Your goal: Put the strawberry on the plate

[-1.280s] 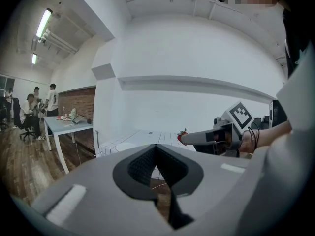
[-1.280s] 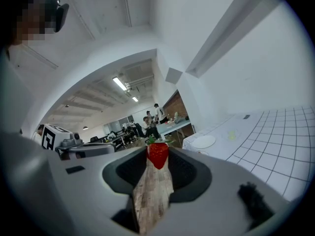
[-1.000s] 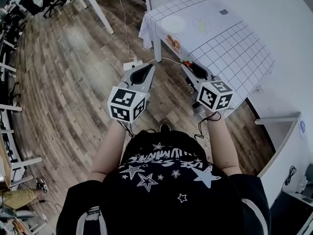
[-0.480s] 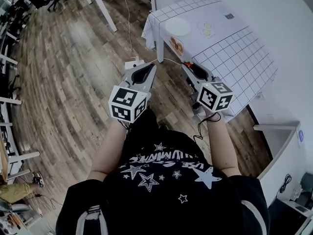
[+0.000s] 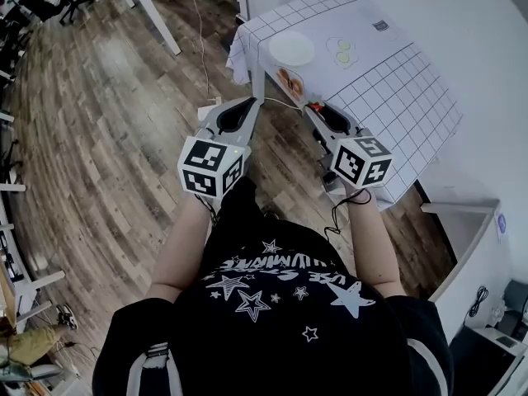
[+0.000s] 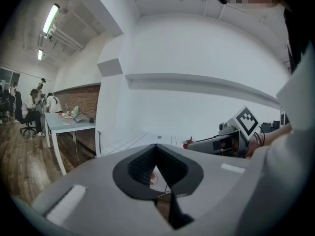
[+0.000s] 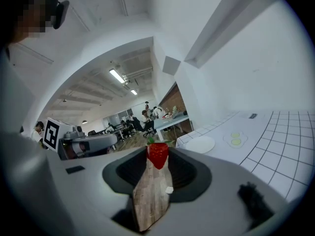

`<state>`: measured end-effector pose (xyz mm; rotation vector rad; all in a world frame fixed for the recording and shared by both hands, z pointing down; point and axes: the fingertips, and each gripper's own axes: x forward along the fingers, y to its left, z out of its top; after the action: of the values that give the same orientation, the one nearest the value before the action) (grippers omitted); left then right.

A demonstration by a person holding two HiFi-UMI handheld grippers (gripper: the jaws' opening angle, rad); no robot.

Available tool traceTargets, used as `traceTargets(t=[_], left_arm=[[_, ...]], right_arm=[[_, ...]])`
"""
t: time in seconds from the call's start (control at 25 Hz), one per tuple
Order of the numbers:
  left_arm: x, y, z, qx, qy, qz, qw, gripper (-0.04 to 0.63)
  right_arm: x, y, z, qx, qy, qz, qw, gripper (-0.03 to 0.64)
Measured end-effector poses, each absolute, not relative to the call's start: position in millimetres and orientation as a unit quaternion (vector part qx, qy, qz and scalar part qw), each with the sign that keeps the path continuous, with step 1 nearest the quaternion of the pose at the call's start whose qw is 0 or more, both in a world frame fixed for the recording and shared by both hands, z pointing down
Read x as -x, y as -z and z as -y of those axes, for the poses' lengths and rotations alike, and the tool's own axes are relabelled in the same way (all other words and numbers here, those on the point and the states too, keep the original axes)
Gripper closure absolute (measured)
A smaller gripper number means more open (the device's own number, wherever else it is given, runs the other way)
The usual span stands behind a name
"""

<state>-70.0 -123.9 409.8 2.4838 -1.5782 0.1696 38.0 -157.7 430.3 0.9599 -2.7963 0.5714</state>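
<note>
Both grippers have edged nearer the white grid-cloth table (image 5: pixel 396 81). The right gripper (image 5: pixel 314 108) keeps its fingers clamped on the small red strawberry (image 7: pixel 158 155), while the left gripper (image 5: pixel 244 104) holds its fingers together, empty. The round white plate (image 5: pixel 292 48) waits ahead, unreached.

A table (image 5: pixel 396 81) draped in a white grid-lined cloth stands on a wooden plank floor (image 5: pixel 107 139). A white plate (image 5: pixel 292 48) lies near the corner above the visible leg. Two pale green rounds (image 5: pixel 341 52) lie just beside it, further in. A small dark tag (image 5: pixel 380 25) lies by the far edge.
</note>
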Motion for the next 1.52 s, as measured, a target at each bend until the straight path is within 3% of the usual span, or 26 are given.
traceTargets(t=[1.52], left_arm=[[146,-456,389,-0.912,-0.094,0.371,0.145,0.586]], right_arm=[[25,-485,381,-0.494,-0.242,0.827,0.12,0.471]])
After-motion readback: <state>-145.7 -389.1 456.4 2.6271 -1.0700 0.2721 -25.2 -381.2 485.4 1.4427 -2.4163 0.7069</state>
